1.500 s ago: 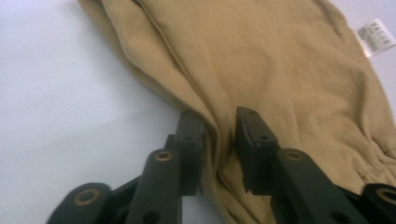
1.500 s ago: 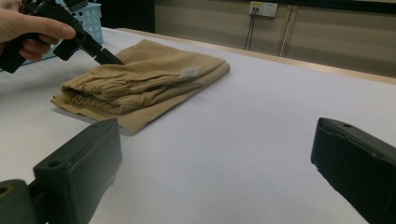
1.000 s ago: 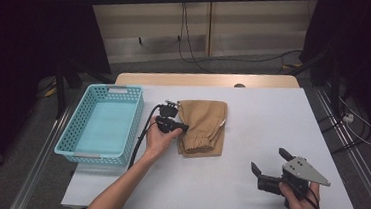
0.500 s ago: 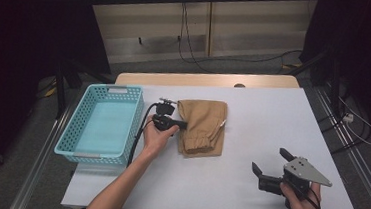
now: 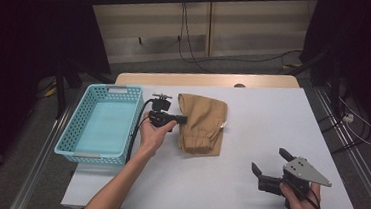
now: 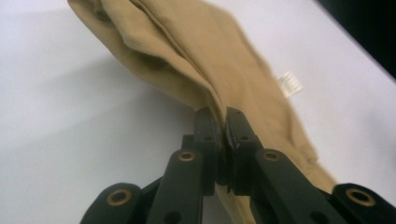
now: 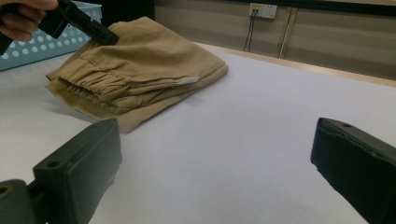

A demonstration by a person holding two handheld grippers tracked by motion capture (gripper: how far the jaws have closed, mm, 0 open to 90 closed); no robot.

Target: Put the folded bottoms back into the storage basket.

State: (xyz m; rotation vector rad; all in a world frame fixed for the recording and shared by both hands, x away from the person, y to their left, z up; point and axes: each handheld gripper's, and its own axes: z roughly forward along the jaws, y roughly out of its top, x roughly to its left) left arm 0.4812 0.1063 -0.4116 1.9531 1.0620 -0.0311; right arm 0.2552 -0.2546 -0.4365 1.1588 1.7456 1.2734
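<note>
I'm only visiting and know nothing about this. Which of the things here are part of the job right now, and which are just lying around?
In use:
- folded tan trousers, edge pinched by the left gripper
- blue basket beside them, empty, probably their destination
- right gripper, open and waiting

Lying about:
- cables on the floor behind the table
- wall socket

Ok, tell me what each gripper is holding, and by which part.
The left gripper is shut on the folded tan trousers, pinching their left edge. The right gripper is open and holds nothing.
</note>
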